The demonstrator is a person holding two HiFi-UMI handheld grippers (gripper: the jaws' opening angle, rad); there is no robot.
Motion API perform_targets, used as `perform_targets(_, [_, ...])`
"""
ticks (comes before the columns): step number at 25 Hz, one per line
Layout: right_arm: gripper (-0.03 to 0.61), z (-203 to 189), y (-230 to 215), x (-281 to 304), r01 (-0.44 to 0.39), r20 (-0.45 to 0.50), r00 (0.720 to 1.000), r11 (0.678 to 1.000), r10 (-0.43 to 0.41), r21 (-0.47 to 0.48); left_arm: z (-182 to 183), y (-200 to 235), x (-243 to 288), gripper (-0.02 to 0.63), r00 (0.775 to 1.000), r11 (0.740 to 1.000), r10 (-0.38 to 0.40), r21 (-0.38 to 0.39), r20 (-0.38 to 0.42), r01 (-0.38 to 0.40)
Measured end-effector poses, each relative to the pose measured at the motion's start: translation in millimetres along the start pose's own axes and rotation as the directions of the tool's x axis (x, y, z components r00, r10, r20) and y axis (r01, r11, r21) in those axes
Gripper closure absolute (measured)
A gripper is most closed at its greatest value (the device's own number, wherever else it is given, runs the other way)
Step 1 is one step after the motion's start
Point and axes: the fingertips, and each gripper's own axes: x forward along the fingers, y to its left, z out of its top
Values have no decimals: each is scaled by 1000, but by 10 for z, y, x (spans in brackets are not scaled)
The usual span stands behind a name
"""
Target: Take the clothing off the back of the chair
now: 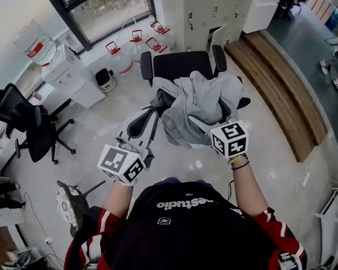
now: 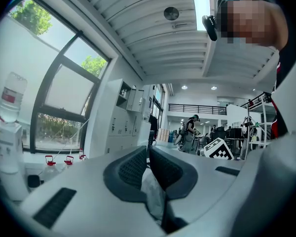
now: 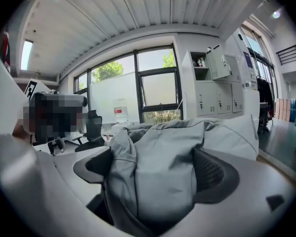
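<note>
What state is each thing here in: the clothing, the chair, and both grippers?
Clothing: bunched over the chair back, not yet off.
Chair: upright, seat bare.
Left gripper: shut on a fold of clothing.
Right gripper: open wide, clothing between its jaws.

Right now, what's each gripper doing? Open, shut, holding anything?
Left gripper: shut on a fold of the clothing.
Right gripper: open, clothing bunched between its jaws, apparently not clamped.
</note>
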Motion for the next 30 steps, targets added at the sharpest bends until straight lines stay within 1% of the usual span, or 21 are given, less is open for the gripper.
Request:
perform_targets(4, [57,-33,42,131,41,-47,998,997,-45,-67,12,109,-23,577,1000,1000,6,-6,4,-6])
perform_targets(6, [70,-52,36,132,62,-60,996,995,-67,-84,26,125,-46,577,1000,1000,10,-4,6,-10])
perform_targets(8, [139,-77,29,118,71,-68,995,993,-78,-98,30,118,-66,577,1000,1000,11,-1,7,-11])
perform_targets(10, [170,-106,45,117,54,-79,995,993,-63,-104,26,105,-69,577,1000,1000,10,3,6,-10])
perform_targets(14, [262,-102,112,97,2,-85,996,996,-9,-91,58,75,-83,577,1000,1000,15,3,9,-15])
perform_targets(15, [295,-76,127,79,-9,-77,997,997,4,-71,73,64,-93,577,1000,1000,15,4,9,-16])
perform_targets(17, [408,-23,159,39,-34,-60,998,999,32,-27,107,36,-117,577,1000,1000,16,3,10,-16])
perform_targets(18, [436,-3,173,20,-43,-55,998,999,42,-17,126,16,-128,577,1000,1000,16,2,11,-16])
perform_targets(19, [450,14,182,3,-49,-51,998,999,48,-15,145,-6,-140,577,1000,1000,17,1,12,-17])
perform_targets(21, [519,40,181,-25,-51,-40,998,999,51,-9,171,-44,-163,577,1000,1000,21,1,16,-21])
perform_targets(25, [537,67,168,-80,-33,-14,999,999,33,-21,161,-69,-238,577,999,999,33,1,25,-33])
perform_targets(30, [540,153,227,-229,-31,38,999,1000,31,3,178,-90,-392,577,998,999,42,-2,37,-42])
